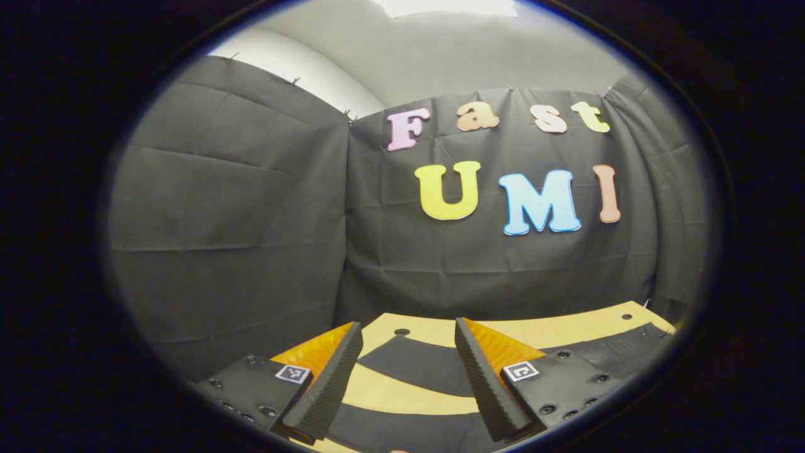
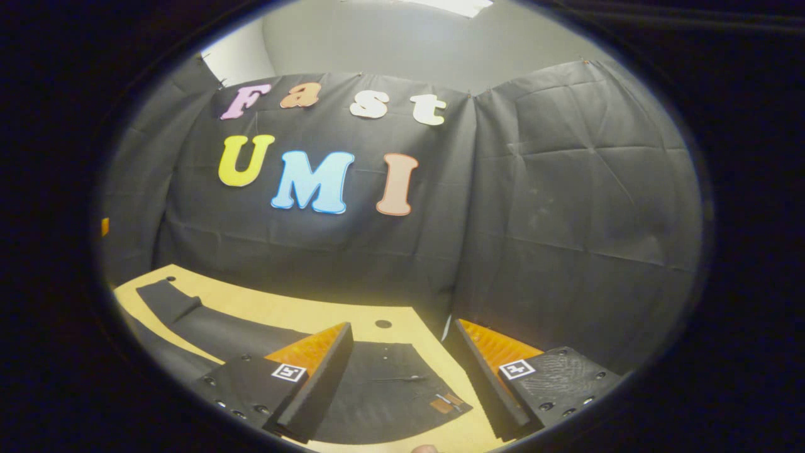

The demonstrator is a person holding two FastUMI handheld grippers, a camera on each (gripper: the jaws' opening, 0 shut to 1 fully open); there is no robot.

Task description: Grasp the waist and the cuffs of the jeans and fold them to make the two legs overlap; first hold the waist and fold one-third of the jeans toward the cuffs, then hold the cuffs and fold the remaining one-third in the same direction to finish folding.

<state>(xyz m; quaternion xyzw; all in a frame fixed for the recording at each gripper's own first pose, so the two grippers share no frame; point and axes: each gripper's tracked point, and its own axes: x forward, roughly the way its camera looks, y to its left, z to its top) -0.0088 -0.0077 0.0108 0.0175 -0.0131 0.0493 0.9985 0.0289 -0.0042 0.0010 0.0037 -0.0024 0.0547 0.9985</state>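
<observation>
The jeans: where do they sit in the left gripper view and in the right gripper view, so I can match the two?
Left gripper view: jeans low centre, two legs spread apart, seen between the open fingers.
Right gripper view: jeans bottom centre, waist end between the open fingers, a leg running off left.
Shared landmark: the wooden table beneath them.

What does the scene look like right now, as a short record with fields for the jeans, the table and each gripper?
jeans: dark jeans lying flat and unfolded, legs spread apart
waist: near the right gripper, patch visible
table: light wooden table with small holes
left gripper: left gripper open, above the legs, holding nothing
right gripper: open, above the waist end, holding nothing
task stage: no fold made yet
</observation>
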